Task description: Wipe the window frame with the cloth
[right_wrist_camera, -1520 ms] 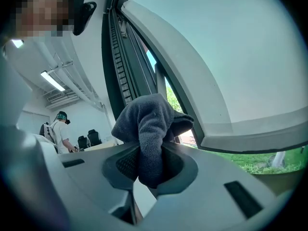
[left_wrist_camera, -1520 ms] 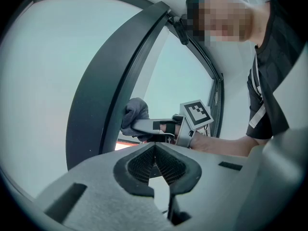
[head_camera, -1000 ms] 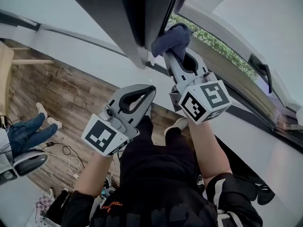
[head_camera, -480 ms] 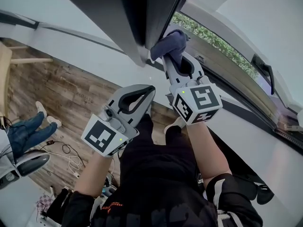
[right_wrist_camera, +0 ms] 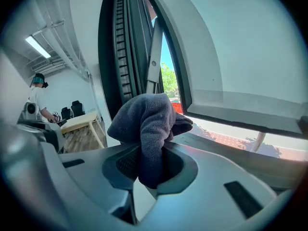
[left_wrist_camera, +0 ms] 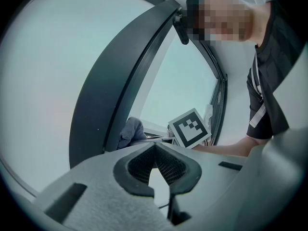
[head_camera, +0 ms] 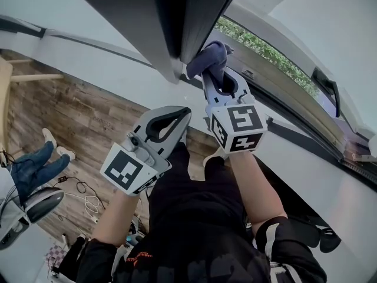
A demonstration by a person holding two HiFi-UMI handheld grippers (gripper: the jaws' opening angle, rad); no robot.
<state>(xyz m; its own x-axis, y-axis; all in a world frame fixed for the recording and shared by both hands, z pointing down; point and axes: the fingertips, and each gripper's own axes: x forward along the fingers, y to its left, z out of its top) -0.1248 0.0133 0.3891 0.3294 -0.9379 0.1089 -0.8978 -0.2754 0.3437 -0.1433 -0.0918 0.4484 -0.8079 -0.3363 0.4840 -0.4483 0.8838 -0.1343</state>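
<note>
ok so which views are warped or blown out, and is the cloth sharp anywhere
Both gripper views are fisheye with dark corners, and the left gripper view bends the frame into an arc. In the right gripper view the cloth is sharp, and the daylight outside is bright but readable. The head view is evenly lit, cloth clear.

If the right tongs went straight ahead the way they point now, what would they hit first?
The dark window frame: the cloth held in the right tongs would press into it first, and it looks nearly touching already.
</note>
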